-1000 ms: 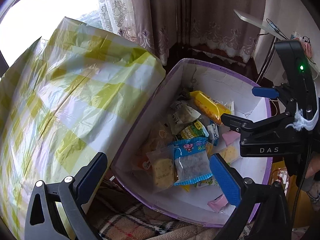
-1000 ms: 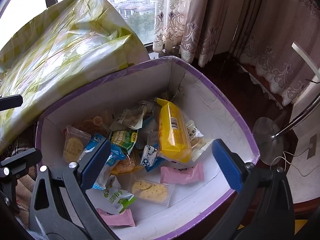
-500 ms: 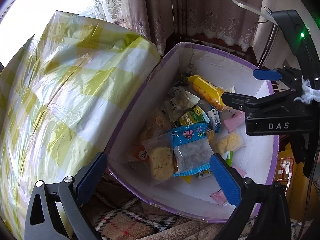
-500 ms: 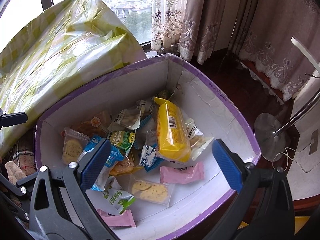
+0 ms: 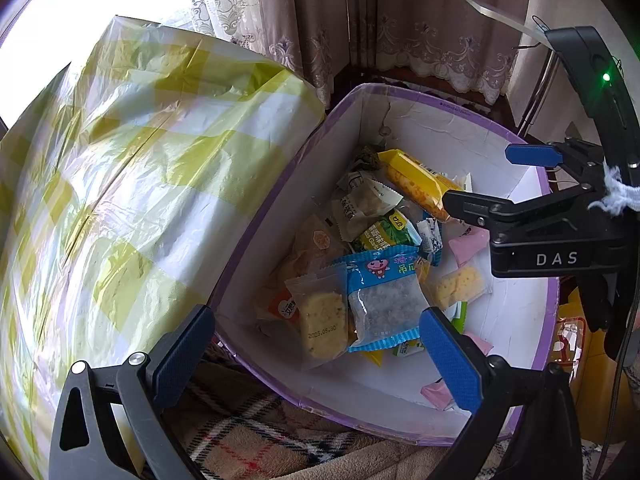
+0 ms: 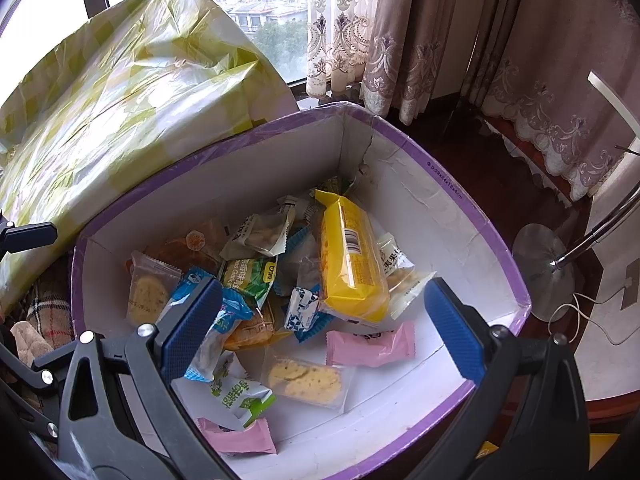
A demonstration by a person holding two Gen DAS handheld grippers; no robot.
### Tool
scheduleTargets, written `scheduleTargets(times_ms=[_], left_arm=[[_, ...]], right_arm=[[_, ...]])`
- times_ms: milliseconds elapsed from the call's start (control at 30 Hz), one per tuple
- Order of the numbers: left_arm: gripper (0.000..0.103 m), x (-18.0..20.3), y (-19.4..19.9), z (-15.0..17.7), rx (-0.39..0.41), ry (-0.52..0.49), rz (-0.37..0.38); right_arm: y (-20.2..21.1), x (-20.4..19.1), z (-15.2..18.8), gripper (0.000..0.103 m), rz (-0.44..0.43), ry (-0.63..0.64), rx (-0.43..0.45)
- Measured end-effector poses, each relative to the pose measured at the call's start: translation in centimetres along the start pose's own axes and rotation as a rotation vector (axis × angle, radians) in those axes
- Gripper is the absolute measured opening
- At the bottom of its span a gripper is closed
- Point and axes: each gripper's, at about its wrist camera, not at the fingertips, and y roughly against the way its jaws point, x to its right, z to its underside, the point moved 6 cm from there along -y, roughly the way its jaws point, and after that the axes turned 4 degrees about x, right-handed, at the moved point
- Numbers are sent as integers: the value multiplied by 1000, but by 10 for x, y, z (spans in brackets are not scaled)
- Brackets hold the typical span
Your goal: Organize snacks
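Note:
A white cardboard box with a purple rim [image 5: 440, 102] [image 6: 440, 164] holds several loose snack packets. Among them are a long yellow pack [image 5: 416, 184] [image 6: 352, 256], a blue packet [image 5: 384, 296], a clear cracker pack [image 5: 322, 320], another cracker pack [image 6: 306, 378], a green packet [image 6: 250, 276] and pink packets [image 6: 370, 346]. My left gripper [image 5: 316, 360] hangs open over the box's near left rim, holding nothing. My right gripper [image 6: 322, 326] is open above the box's near side, empty; the left wrist view shows the right gripper [image 5: 504, 180] over the right half.
A big yellow-and-white checked plastic bag [image 5: 140, 168] [image 6: 140, 92] leans against the box's left side. A plaid blanket [image 5: 248, 440] lies under the box. Curtains and a window are behind; a lamp base [image 6: 544, 268] stands on the dark floor to the right.
The left wrist view has shifted, so the box now sits a little higher and more central in it. The right gripper has barely moved. Both grippers stay open and empty.

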Motion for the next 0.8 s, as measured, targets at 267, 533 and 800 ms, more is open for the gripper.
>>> scheduleTargets(times_ms=[267, 533, 800], left_arm=[[103, 0, 1, 1, 0, -2, 1], [103, -2, 0, -1, -3, -2, -4], [103, -3, 0, -2, -5, 3, -8]], right_arm=[[-1, -2, 1, 101, -4, -1, -4], [-1, -2, 1, 101, -9, -6, -7], [-1, -3, 2, 101, -10, -14, -11]])
